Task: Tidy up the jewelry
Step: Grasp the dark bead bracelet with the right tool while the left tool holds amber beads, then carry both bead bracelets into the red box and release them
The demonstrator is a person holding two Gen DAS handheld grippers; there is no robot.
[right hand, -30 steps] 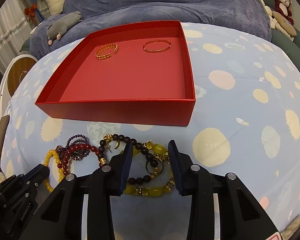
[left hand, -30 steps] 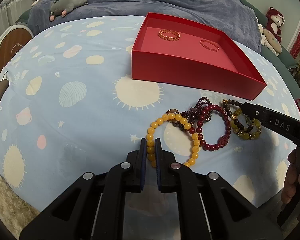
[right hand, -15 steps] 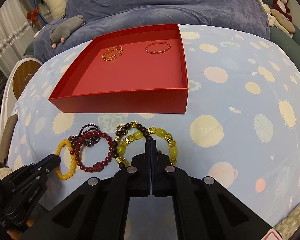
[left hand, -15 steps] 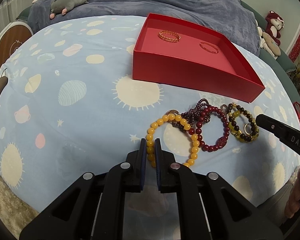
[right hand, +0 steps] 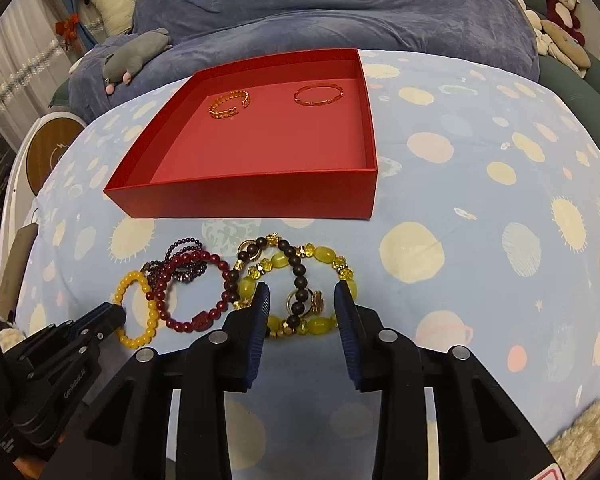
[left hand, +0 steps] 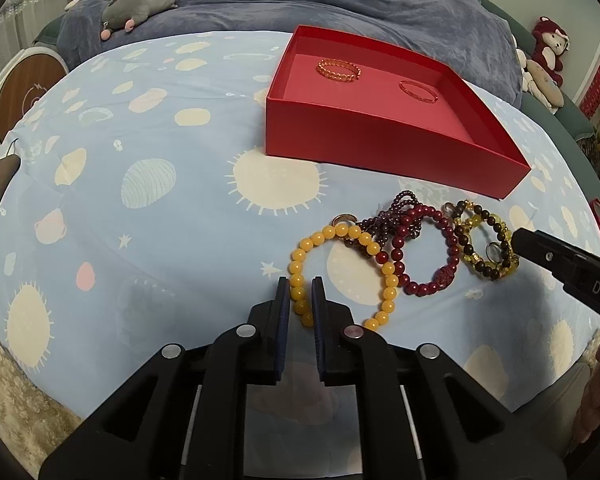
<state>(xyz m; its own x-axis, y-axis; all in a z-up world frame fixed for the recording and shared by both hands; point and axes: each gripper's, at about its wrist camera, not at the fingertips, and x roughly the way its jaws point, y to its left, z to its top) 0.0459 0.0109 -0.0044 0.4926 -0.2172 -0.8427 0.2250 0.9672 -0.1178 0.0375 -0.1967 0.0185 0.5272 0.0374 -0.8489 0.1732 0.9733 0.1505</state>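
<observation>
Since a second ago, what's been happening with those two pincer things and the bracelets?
The right gripper snapped shut and backed off the yellow-green bracelet, then returned. Its jaws are opening now, with that bracelet's near side between them, not gripped. The left gripper stayed nearly closed at the yellow bead bracelet. The red box did not move.

Black plastic left gripper (left hand: 300, 300), blue pads, silver screws
</observation>
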